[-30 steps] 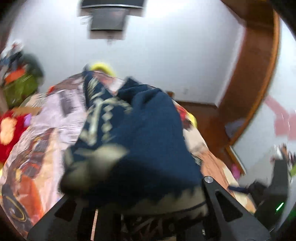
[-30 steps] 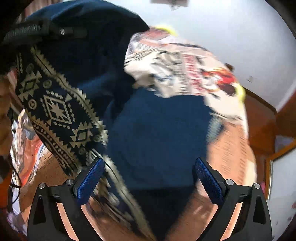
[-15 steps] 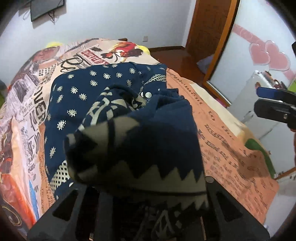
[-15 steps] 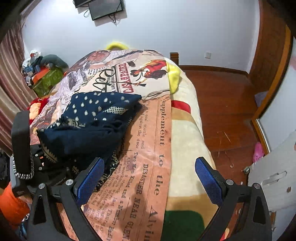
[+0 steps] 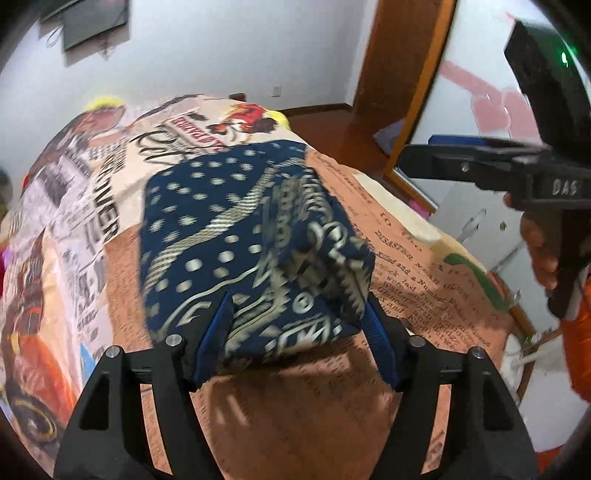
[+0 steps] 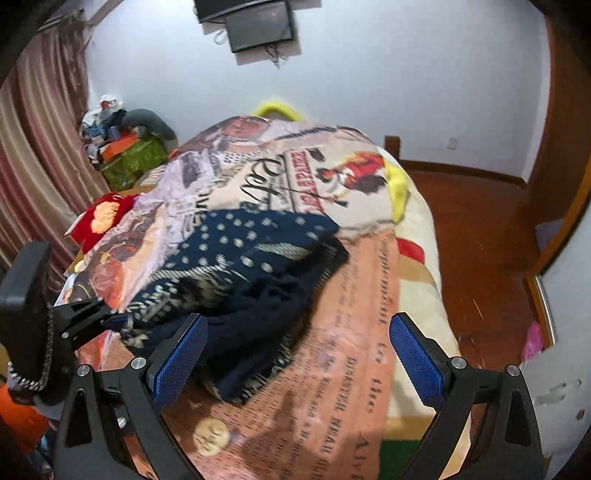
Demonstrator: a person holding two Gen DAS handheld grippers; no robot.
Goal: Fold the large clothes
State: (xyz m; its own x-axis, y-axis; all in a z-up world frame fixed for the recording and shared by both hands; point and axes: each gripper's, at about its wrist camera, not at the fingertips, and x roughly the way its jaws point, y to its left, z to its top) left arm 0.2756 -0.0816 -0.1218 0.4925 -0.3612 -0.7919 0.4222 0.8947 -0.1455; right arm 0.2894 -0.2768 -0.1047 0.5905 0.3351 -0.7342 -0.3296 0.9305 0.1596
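The blue patterned cloth [image 5: 236, 236] lies straight ahead of the left gripper [image 5: 295, 332] — its jaws open around the near edge. The right gripper [image 6: 295, 365], also open, is farther off.

A home bedroom: a bed [image 6: 413, 258] under a printed blanket [image 6: 332, 184], curtains [image 6: 33, 147], a wall-mounted TV [image 6: 258, 26].

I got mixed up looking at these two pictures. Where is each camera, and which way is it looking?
Left wrist camera: sits on the left tongs, looking along the bed at the blue patterned garment; its open tongs and the hand holding the right tongs show.
Right wrist camera: sits on the right tongs, looking up the bed toward the wall screen; its open tongs show, the left tongs at the left edge.
Both show the garment and bed.
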